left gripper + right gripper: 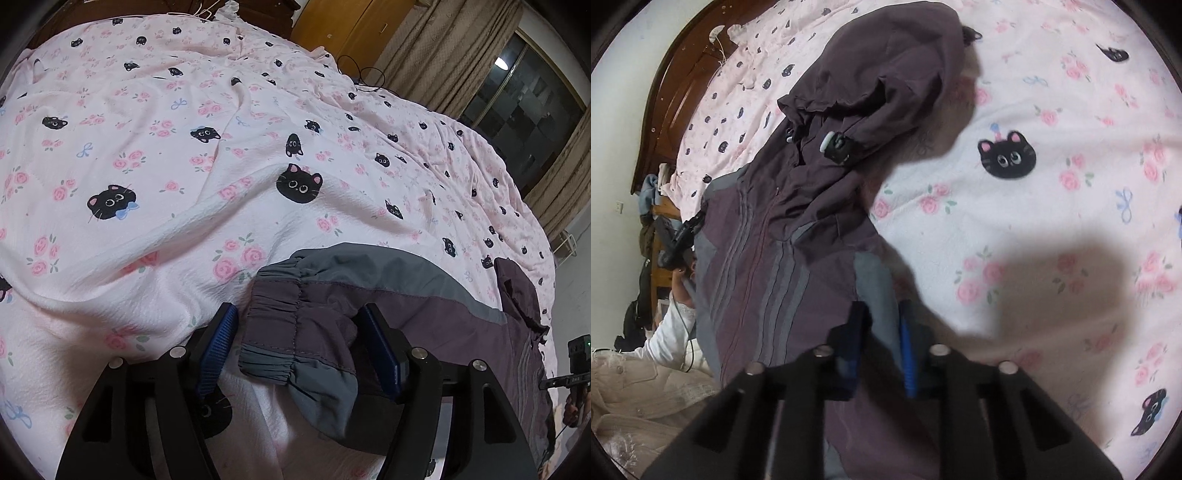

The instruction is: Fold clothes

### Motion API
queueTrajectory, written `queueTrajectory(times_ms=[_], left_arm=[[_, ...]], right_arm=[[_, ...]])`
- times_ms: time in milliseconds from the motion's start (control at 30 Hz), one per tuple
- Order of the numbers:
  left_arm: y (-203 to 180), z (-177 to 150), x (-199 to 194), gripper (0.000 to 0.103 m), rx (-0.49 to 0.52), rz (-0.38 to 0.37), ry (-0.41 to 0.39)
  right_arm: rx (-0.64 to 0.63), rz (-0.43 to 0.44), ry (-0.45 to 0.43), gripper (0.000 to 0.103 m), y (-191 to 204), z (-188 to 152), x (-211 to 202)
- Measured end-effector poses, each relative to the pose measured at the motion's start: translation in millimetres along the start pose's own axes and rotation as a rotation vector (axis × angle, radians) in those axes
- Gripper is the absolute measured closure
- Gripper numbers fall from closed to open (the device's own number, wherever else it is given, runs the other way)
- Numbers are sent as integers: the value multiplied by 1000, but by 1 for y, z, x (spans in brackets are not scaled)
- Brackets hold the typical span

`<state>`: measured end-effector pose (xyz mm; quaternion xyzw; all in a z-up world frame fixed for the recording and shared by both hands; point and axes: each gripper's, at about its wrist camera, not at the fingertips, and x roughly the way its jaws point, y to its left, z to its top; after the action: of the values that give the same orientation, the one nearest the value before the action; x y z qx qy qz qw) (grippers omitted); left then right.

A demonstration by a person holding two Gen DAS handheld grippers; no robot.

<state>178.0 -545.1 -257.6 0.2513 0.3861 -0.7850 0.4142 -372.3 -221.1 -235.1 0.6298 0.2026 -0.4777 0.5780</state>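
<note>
**Jacket spread across the bed, both grippers at its edge**

On the pink cat-and-rose printed bedspread [155, 155] lies a purple-brown zip jacket with grey panels and stripes [768, 266], spread roughly flat, front up, with its hood [886, 62] bunched toward the wooden headboard [676, 92]. One sleeve is doubled back over the chest, so the garment looks partly gathered rather than neatly squared; whether that is a fold under way or just how it fell, the pictures do not settle.

The left gripper [299, 354] stands with its blue-padded jaws spread wide on either side of the elasticated grey-and-purple cuff [273, 325], straddling it without pinching, a stance that suits either taking hold or letting go.

The right gripper [881, 343] has its jaws drawn close on a grey strip of the jacket's side edge, seemingly clamping the cloth so that side can be lifted or pulled taut.
</note>
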Motion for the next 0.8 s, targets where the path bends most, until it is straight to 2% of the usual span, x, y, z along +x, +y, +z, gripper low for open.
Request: queueTrajectory(times_ms=[100,300,433,600,667,800], left_arm=[[0,0,0,38,2,-1,0],[0,1,0,38,0,-6,1],[0,1,0,37,-3,-9,2],[0,1,0,37,-3,-9,2],[-1,1,0,37,-3,-9,2],[-1,1,0,37,-3,-9,1]], right_arm=[[4,-18,-1,94,-2,-5,-2],[25,-93,13,94,-7,-12,-1],[-19,-205,-48,79,8,-9,-16],[-99,-154,-163,76,47,-1,-50],[-140,-134,-143,76,64,5,-46],[-205,-97,-62,76,93,14,-13]])
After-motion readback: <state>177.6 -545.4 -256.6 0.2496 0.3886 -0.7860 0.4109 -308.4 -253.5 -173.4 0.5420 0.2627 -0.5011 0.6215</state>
